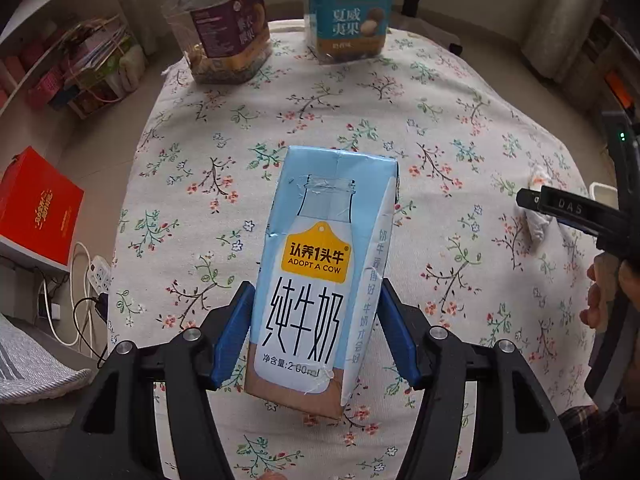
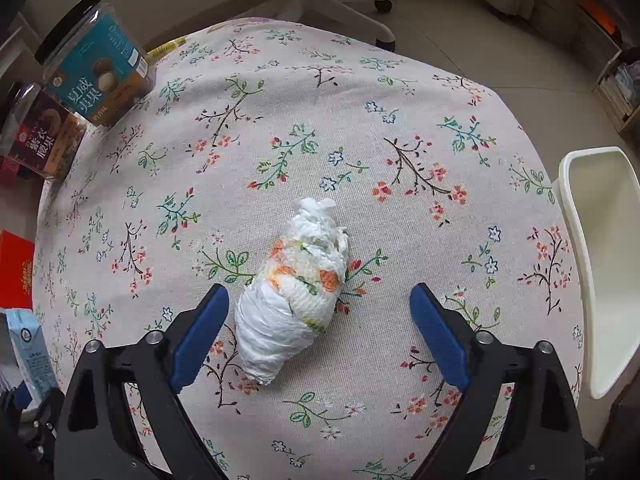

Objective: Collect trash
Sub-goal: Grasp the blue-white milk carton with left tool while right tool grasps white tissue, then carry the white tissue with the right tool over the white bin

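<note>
1. The left tool [image 1: 316,336] is clenched on a pale blue milk carton [image 1: 320,276]: both blue pads press its lower side walls. The low grip leaves the printed front and the top free, which I judge suits dropping it into a bin base-last.
2. The carton is above the floral-clothed table [image 1: 440,128]; whether its base touches the cloth cannot be told. Its long axis runs away from the camera, brown base nearest the tool, creased top pointing toward the two snack jars [image 1: 224,28] at the table's far edge.
3. The right tool [image 2: 318,332] is released, its jaws standing either side of a crumpled tissue wad [image 2: 296,288]. The left pad is just beside the wad; the right pad is well apart. Nothing is gripped.
4. The wad lies on the table near its middle. Its long axis slants from lower left to upper right in the right wrist view, the looser end pointing away, so the jaws straddle its narrow width, a sensible line for closing.
5. A white bin [image 2: 600,264] sits just off the table's right edge, likely the target for both items.
</note>
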Available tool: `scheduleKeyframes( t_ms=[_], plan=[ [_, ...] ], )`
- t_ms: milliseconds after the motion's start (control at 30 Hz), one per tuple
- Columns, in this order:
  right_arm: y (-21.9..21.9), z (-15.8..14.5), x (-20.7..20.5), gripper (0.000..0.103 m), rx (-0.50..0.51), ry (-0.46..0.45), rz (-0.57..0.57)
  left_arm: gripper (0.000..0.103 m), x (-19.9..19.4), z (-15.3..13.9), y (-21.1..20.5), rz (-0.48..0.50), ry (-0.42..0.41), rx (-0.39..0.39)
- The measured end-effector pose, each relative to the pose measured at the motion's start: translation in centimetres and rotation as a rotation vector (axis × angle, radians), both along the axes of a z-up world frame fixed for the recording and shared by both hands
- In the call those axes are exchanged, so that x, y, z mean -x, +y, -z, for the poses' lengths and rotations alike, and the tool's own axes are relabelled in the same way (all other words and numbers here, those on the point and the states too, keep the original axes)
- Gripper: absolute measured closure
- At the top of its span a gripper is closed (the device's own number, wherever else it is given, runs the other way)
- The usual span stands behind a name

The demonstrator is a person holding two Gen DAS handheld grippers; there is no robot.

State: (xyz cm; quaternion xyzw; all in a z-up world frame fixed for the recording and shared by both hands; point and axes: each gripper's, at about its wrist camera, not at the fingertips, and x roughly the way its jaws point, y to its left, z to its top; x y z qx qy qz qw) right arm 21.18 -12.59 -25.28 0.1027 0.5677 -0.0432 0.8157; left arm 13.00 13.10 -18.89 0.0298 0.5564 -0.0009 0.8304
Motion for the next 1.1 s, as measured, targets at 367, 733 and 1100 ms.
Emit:
scheduleKeyframes(
  t_ms=[367,733,1100],
  plan=[
    [2.0,-5.3,0.4,0.062,-0.090,-0.225,-0.129,0.042,-1.6,-3.1,2.9,-0.218,-0.240,0.057],
    [4.1,-13.2,4.9,0.062,0.006,-0.584,-0.238,0.042,0.5,-8.0,0.6,-0.268,-0.525,0.001],
    [2.8,-16.1,8.6,0.062,0.054,-0.706,-0.254,0.041,1.9,-9.4,-1.9,-0.271,-0.603,-0.003]
  ],
)
